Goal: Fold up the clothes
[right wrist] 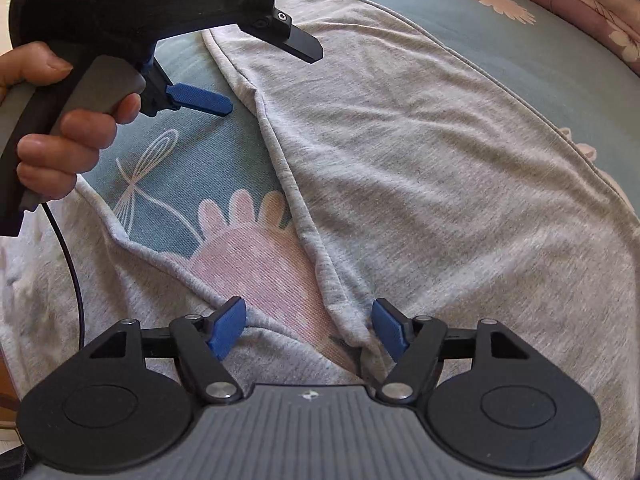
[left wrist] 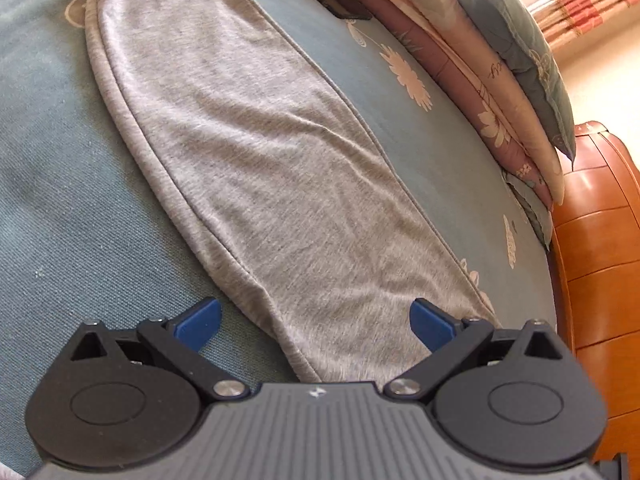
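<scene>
Right now the grey garment [left wrist: 256,152] lies spread flat on the blue flowered bed sheet [left wrist: 60,160], running from the upper left of the left wrist view down to its lower centre. The left hand-held gripper [left wrist: 316,326] has its blue fingers spread wide above the garment's near end, pinching nothing. The right hand-held gripper [right wrist: 308,330] is likewise spread, straddling a bunched seam of the cloth. A hand [right wrist: 68,128] grips the left tool's handle at upper left. A dark phone [left wrist: 342,5] rests near the folded quilts [left wrist: 472,80]

Both wrist cams close, low; share grey garment [left wrist: 256,152], seemingly.
</scene>
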Demonstrator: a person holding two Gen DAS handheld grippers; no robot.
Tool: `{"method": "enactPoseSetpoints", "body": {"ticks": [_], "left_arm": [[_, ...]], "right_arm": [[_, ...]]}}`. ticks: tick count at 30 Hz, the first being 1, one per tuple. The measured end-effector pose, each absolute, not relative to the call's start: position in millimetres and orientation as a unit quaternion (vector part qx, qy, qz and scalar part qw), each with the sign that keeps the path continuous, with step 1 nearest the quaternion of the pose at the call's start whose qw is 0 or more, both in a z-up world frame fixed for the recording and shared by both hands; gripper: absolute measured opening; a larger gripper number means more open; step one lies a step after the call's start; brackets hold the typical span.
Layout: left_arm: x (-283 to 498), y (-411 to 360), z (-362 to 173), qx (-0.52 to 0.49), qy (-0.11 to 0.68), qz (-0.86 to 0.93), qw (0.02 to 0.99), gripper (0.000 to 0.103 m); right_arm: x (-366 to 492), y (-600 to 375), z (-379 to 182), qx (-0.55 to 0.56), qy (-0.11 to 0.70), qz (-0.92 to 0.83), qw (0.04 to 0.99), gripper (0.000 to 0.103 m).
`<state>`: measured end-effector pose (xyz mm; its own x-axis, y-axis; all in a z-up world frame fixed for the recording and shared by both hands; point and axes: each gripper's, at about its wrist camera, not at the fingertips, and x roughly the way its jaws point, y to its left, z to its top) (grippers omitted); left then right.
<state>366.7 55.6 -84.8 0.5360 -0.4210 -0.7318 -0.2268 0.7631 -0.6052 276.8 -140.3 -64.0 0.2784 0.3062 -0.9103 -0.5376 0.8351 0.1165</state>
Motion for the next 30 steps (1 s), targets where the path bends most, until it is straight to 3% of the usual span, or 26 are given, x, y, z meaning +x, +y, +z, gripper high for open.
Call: {"method": "enactPoseSetpoints", "body": {"ticks": [12,30], "left_arm": [[410,107,-89,-0.445,0.416,-0.010,0.793,0.100],[487,256,-69,-0.366,0.399,0.135,0.830,0.095]], "right_arm": [[275,-148,-68,-0.076,0.537,0.264,0.798,0.084],[293,-136,-45,-0.081,0.521,0.237,0.816,0.087]]}}
